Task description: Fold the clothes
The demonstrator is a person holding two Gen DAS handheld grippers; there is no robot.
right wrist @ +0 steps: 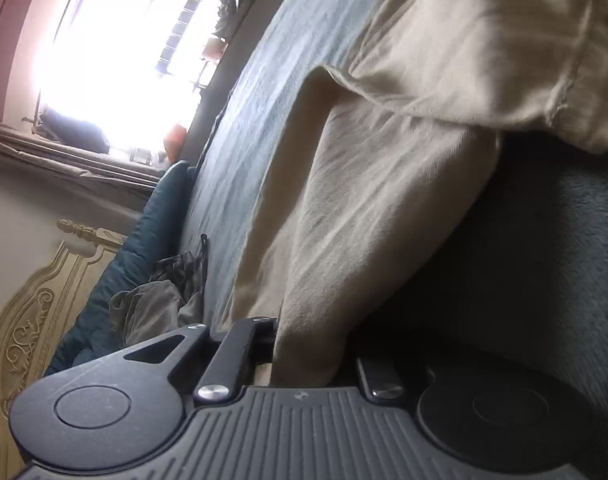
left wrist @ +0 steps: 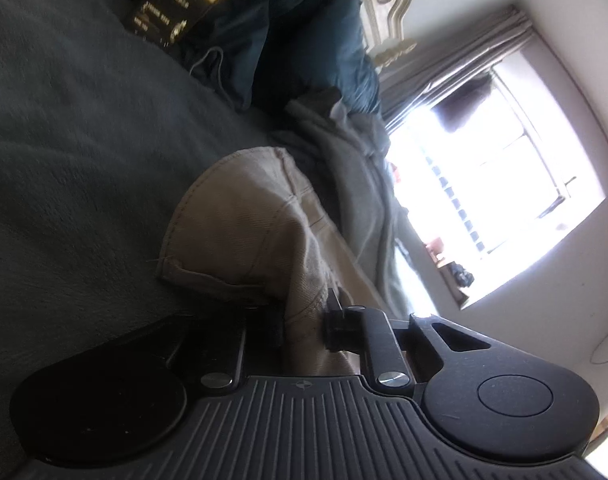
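Note:
Tan trousers [left wrist: 247,216] lie on a dark blanket [left wrist: 71,128] on the bed. In the left wrist view my left gripper [left wrist: 304,328] is shut on a stitched edge of the tan cloth, which bunches up just beyond the fingers. In the right wrist view the same tan trousers [right wrist: 364,184] stretch away across the bed, with a folded flap [right wrist: 484,52] at the upper right. My right gripper [right wrist: 308,352] is shut on a fold of that cloth, which runs down between the fingers. The fingertips of both grippers are hidden by the fabric.
A grey garment [left wrist: 356,160] is heaped beyond the trousers, also seen as a crumpled grey garment [right wrist: 155,308]. A teal quilt [left wrist: 304,20] and a dark printed box [left wrist: 183,0] lie by the carved headboard [right wrist: 31,320]. A bright window [left wrist: 496,184] lights the room.

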